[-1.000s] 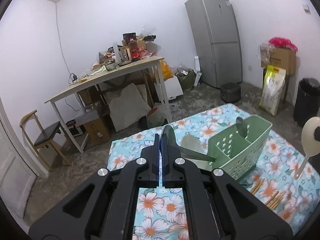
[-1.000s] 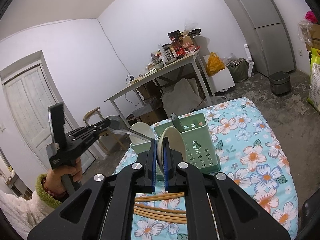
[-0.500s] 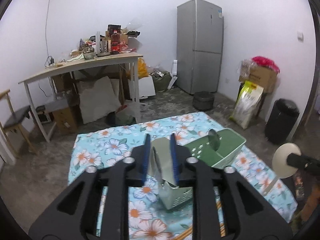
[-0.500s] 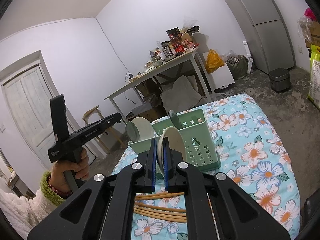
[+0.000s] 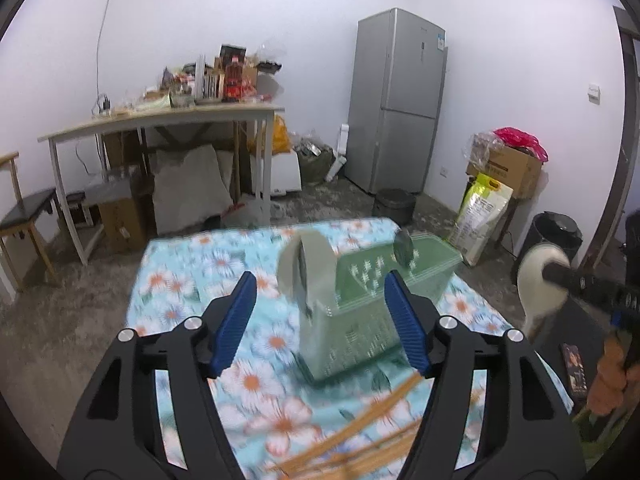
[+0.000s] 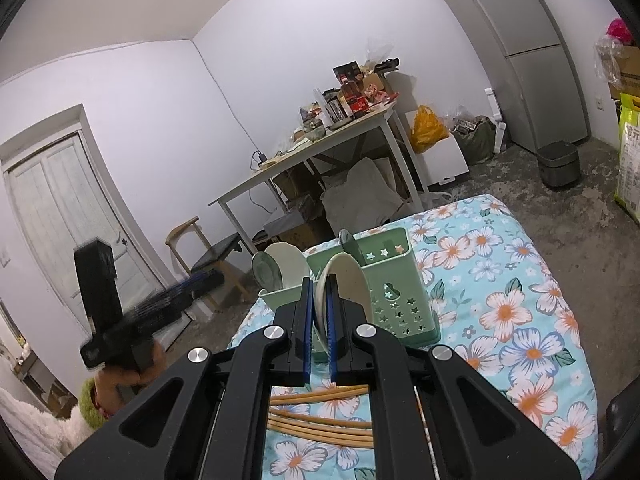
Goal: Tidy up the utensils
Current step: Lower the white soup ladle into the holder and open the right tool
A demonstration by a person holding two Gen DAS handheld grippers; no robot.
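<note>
Chopsticks (image 6: 320, 424) lie before caddy (image 6: 396, 300), fridge (image 5: 396, 100) behind.

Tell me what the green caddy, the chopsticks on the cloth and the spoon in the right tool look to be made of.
Green caddy: likely moulded plastic, matte, with star cut-outs punched through thin walls.
Chopsticks: probably bamboo or light wood, by the tan, unpainted sticks.
Spoon clamped in the right tool: cream, smooth and faintly glossy; ceramic or melamine, the look leaves it open.
</note>
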